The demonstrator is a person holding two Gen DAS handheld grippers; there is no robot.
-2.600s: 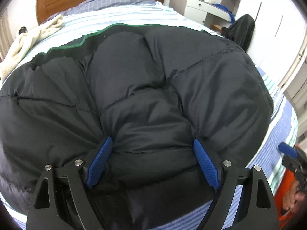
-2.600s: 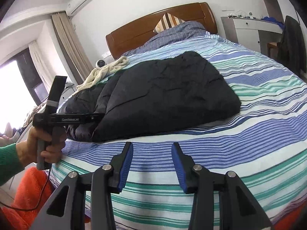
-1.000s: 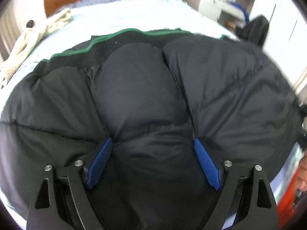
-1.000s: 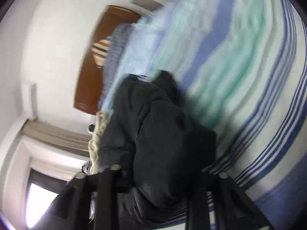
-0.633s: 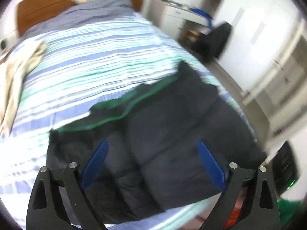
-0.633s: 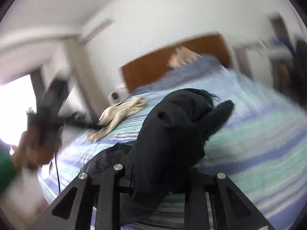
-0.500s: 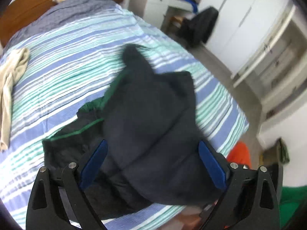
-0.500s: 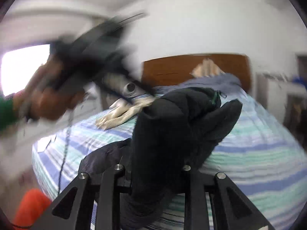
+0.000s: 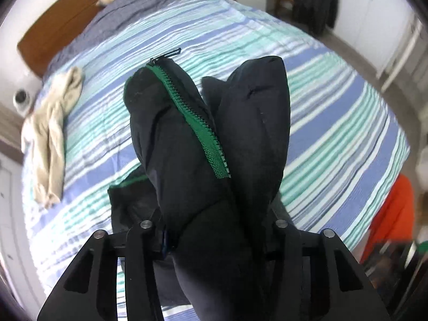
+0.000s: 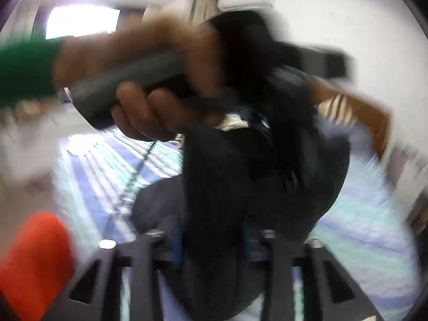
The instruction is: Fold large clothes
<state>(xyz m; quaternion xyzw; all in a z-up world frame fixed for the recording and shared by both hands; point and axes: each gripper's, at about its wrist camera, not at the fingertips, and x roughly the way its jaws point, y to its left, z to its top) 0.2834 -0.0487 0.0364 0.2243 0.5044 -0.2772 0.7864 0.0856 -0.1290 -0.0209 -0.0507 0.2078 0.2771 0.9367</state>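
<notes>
Left wrist view showed the striped bed spread wide below, and the black padded jacket bunched up off it, with only a lower fold lying on the sheet near the left gripper. That claw was clamped narrowly on a thick wad of the jacket, the green zipper running up the raised fold and its pull dangling at the top. In the blurred right wrist view the right gripper also pinched a dark wad of the jacket, while a hand gripping the other tool's handle crossed close in front. The jacket looked soft, puffy and light but bulky, its shell probably slick, so a deep bite on a seam or the zipper edge would likely hold better than on smooth padding. Compared with 2.6 seconds earlier, the jacket no longer lay flat across the bed; the left fingers, then spread apart over it, had closed, and the right gripper, then free, had taken hold.
</notes>
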